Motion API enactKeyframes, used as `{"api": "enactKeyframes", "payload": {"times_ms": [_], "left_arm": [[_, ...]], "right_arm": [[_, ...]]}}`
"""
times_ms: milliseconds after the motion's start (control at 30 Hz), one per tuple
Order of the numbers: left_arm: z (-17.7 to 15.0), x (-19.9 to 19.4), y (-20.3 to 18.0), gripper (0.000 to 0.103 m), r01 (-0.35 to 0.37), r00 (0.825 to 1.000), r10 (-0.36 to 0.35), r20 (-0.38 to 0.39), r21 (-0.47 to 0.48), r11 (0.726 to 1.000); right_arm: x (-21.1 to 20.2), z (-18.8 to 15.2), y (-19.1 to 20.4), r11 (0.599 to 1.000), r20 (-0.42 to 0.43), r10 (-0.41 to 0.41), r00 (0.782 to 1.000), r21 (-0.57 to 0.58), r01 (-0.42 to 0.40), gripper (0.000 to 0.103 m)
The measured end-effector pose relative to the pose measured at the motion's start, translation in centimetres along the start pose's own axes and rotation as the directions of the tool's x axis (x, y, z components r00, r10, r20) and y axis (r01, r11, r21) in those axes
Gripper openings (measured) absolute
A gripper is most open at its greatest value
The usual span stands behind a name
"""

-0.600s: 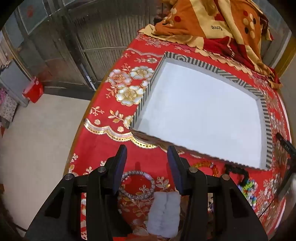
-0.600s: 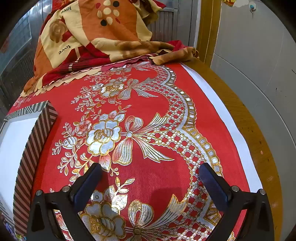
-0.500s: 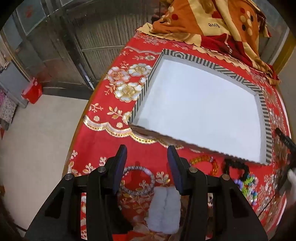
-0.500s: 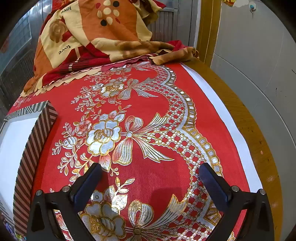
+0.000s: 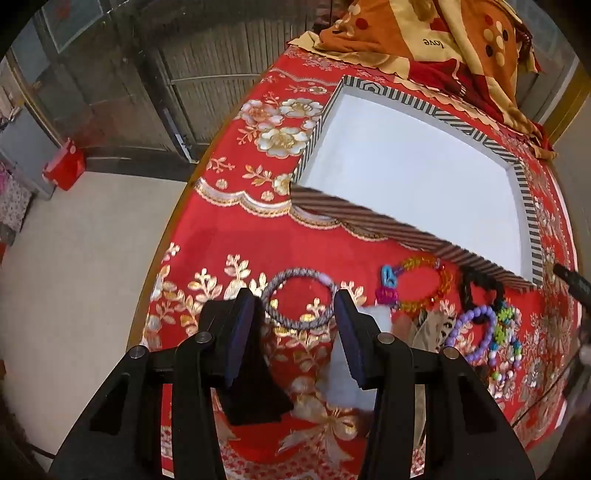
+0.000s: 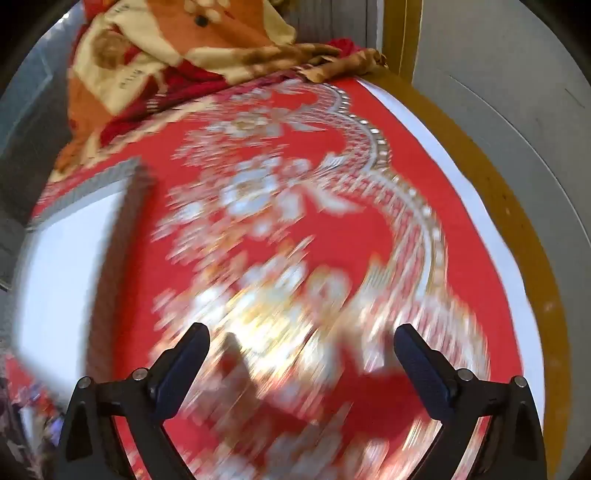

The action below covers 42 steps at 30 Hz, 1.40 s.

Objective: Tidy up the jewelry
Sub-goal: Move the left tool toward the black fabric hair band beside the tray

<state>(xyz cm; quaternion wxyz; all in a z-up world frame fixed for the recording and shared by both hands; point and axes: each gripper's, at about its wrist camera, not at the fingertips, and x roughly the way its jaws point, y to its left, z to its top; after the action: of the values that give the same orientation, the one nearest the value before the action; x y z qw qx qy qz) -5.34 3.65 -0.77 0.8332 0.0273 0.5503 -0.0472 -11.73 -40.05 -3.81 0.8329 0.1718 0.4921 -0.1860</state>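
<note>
A grey braided bracelet (image 5: pixel 291 275) lies flat on the red tablecloth, just past the tips of my left gripper (image 5: pixel 293 306). That gripper is open and holds nothing. To the right lie an orange bead bracelet (image 5: pixel 445 277) with a blue and pink charm (image 5: pixel 387 284), a black band (image 5: pixel 476 288), a purple bead bracelet (image 5: pixel 469 325) and multicoloured beads (image 5: pixel 506 332). A white fluffy piece (image 5: pixel 376 317) sits partly behind my left gripper's right finger. Beyond them stands the striped box (image 5: pixel 369 218) with a white floor. My right gripper (image 6: pixel 302 336) is wide open over bare cloth, its view blurred.
A crumpled orange and cream blanket (image 5: pixel 443 33) lies at the far end of the table. The table's left edge (image 5: pixel 173 229) drops to the floor. In the right wrist view the box's wall (image 6: pixel 136 192) is at the left and the wooden table rim (image 6: pixel 517 206) at the right.
The left view has pulled back, so the grey bracelet now lies ahead of the fingertips and more jewelry shows. The right view has swung left and blurred, showing more of the box.
</note>
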Motion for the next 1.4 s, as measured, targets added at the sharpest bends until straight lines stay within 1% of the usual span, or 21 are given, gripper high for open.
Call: {"api": "enactKeyframes", "payload": {"times_ms": [100, 200, 300, 400, 500, 600, 767, 1000, 1100, 1300, 1400], "left_arm": [[-0.7, -0.5, 0.1, 0.045, 0.012, 1.000, -0.012, 0.011, 0.001, 1.000], [-1.1, -1.1, -0.3, 0.045, 0.016, 1.000, -0.016, 0.018, 0.014, 1.000], [-1.7, -1.8, -0.6, 0.045, 0.037, 0.999, -0.037, 0.024, 0.021, 0.999], [-2.2, -2.5, -1.0, 0.045, 0.035, 0.999, -0.037, 0.037, 0.033, 0.999], [-2.6, -3.2, -1.3, 0.045, 0.037, 0.998, -0.039, 0.049, 0.043, 0.998], [-2.9, -3.7, -1.5, 0.045, 0.032, 0.998, -0.036, 0.061, 0.056, 0.998], [-3.7, -4.2, -1.5, 0.045, 0.019, 0.997, -0.023, 0.074, 0.061, 0.998], [-4.1, -4.4, -1.2, 0.045, 0.011, 0.997, -0.015, 0.073, 0.048, 0.999], [-4.1, -4.4, -1.2, 0.045, 0.012, 0.997, -0.016, 0.072, 0.045, 0.999], [-3.8, -4.4, -1.3, 0.045, 0.014, 0.997, -0.016, 0.079, 0.026, 1.000], [-3.3, -3.9, -1.5, 0.045, 0.019, 0.998, -0.021, 0.062, 0.030, 0.999]], "right_arm": [[-4.4, -3.5, 3.7, 0.997, 0.058, 0.039, 0.998, -0.075, -0.035, 0.100], [-7.0, -6.1, 7.8, 0.985, 0.063, 0.106, 0.992, -0.144, -0.096, 0.100], [-8.7, -8.0, 11.9, 0.972, 0.073, 0.131, 0.989, -0.204, -0.114, 0.100], [-9.6, -8.9, 14.8, 0.962, 0.078, 0.157, 0.984, -0.237, -0.135, 0.100], [-10.4, -10.0, 16.7, 0.955, 0.072, 0.187, 0.980, -0.247, -0.164, 0.100], [-11.0, -10.3, 17.8, 0.947, 0.062, 0.205, 0.977, -0.265, -0.181, 0.100], [-11.2, -10.7, 18.8, 0.941, 0.060, 0.196, 0.979, -0.291, -0.170, 0.100], [-10.7, -10.4, 18.6, 0.946, 0.038, 0.174, 0.984, -0.285, -0.156, 0.100], [-10.4, -10.2, 18.6, 0.945, 0.018, 0.184, 0.983, -0.277, -0.172, 0.100], [-10.5, -9.5, 18.4, 0.941, 0.025, 0.174, 0.985, -0.299, -0.158, 0.100], [-10.0, -9.1, 18.0, 0.947, 0.016, 0.159, 0.987, -0.286, -0.148, 0.100]]}}
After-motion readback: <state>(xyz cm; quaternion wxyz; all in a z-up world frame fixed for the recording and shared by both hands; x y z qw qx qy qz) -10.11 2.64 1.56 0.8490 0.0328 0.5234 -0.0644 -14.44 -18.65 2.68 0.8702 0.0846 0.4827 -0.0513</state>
